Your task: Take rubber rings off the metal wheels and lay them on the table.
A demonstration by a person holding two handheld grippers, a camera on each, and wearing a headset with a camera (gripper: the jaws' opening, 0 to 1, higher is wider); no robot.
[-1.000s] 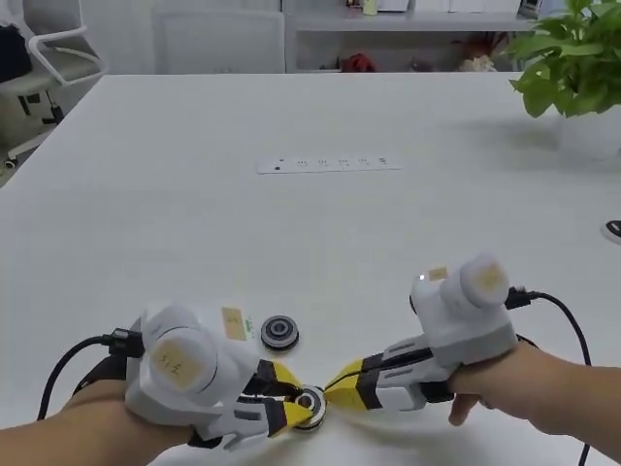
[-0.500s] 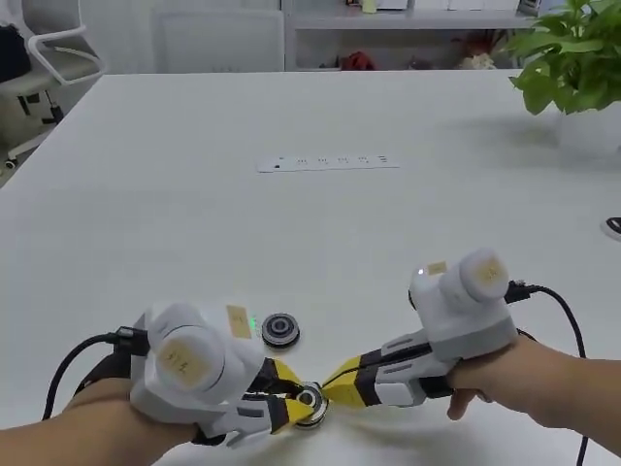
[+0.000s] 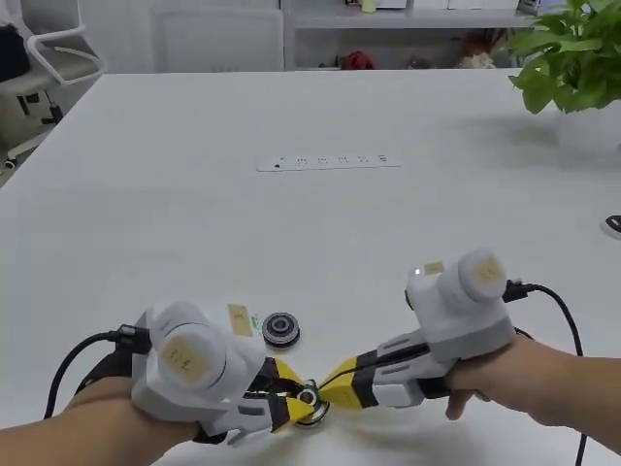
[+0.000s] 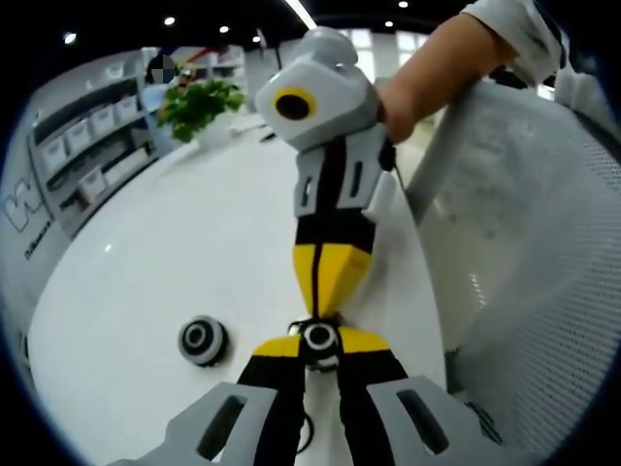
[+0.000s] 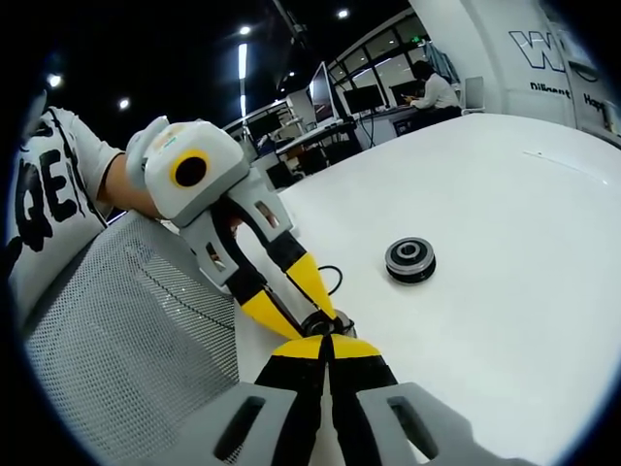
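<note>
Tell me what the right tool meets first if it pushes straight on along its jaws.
The metal wheel held in the left tool. The right tool has its tips at it, probably touching. Past it comes the left tool itself.

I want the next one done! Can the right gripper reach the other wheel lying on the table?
Probably yes: bare table lies between the right gripper and the spare wheel. But its shut jaws are busy at the held wheel in the left gripper.

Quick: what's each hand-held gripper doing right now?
Left hand-held gripper: shut on the metal wheel.
Right hand-held gripper: shut at that wheel's rim; what it pinches cannot be told.
</note>
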